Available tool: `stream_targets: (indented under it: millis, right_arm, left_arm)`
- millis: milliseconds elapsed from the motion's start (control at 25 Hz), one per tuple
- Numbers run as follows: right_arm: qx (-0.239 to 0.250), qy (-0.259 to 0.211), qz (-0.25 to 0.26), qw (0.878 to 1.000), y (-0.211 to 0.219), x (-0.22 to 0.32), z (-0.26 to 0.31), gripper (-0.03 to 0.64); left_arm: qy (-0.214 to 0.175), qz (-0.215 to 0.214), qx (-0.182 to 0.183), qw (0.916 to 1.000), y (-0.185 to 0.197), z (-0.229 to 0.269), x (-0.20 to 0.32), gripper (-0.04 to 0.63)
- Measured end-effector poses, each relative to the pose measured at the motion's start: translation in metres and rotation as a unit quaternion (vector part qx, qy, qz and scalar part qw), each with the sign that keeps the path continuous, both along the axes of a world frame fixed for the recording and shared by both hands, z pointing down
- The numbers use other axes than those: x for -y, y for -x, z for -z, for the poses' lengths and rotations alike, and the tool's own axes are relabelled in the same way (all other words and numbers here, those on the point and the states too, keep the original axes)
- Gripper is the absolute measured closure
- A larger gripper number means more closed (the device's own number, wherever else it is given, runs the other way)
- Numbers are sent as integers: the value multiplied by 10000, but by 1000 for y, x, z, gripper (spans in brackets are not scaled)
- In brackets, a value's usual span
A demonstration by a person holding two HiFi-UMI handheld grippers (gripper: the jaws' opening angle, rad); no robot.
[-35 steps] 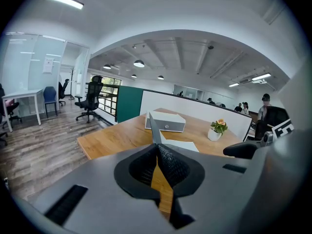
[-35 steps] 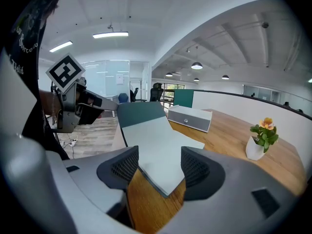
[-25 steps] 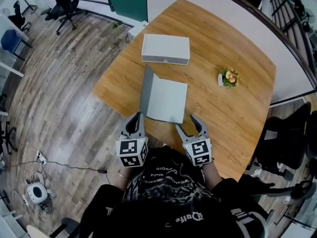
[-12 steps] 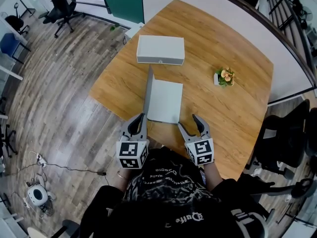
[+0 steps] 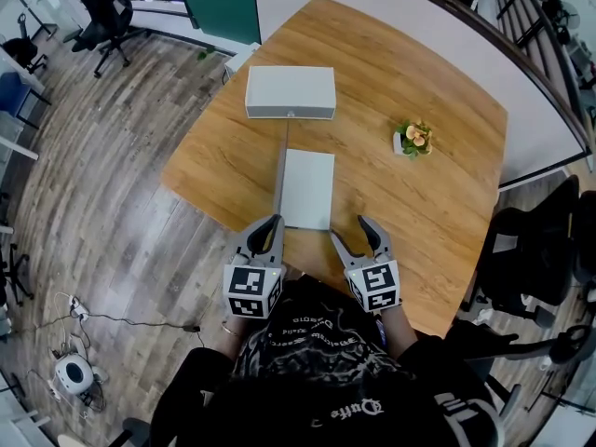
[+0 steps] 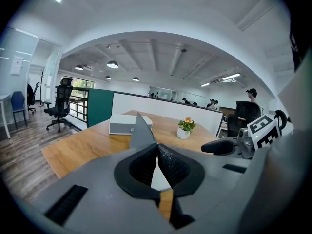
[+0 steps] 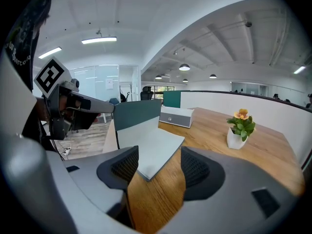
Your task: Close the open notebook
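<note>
Surroundings. Wooden table [image 5: 438, 203]; I stand at its near edge. A white box [image 5: 290, 91] sits at the far side, just beyond the notebook's far end and apart from it. A potted plant [image 5: 411, 139] is to the right, well apart from the notebook. Off the table there is an office chair [image 5: 102, 7] far left and a black chair [image 5: 531, 259] right. A cable and a small round device [image 5: 73, 375] lie on the floor [image 5: 112, 203], near left. The box stands clear of the cover's far end.

Notebook [image 5: 307, 189]. It lies flat on the table's near half, about the middle, long side running near to far. Its cover [image 7: 137, 116] stands about upright along the left edge and shows edge-on from above.

Left claw [image 5: 270, 226]. The jaws are together, pinched on the cover's near end. In the left gripper view the cover rises straight out of the seam between the pads, and pale page shows below them.

Right claw [image 5: 350, 231]. The jaws are wide apart and hold nothing. It sits over the table's near edge, just near of the notebook's near right corner. In the right gripper view that corner shows in the gap, with bare wood around it. The pads do not touch it.
</note>
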State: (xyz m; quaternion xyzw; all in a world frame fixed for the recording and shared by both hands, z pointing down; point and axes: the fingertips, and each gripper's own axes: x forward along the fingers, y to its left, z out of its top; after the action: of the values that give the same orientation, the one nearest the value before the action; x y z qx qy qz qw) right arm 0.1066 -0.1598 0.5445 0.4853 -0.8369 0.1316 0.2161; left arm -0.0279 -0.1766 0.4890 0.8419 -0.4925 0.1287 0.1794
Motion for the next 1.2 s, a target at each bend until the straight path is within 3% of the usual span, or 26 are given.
stream_targets:
  millis: [240,1200]
  right_arm:
    - [31,10,-89,10000,-7,-3,-1,356]
    - [156,168,-471,9986,-38,-17,-15,364]
  left_arm:
    - [179,-432,-32,9989,-22,-6,-5,566]
    - [792,-1402,333,9864,-89,-60,-16,566]
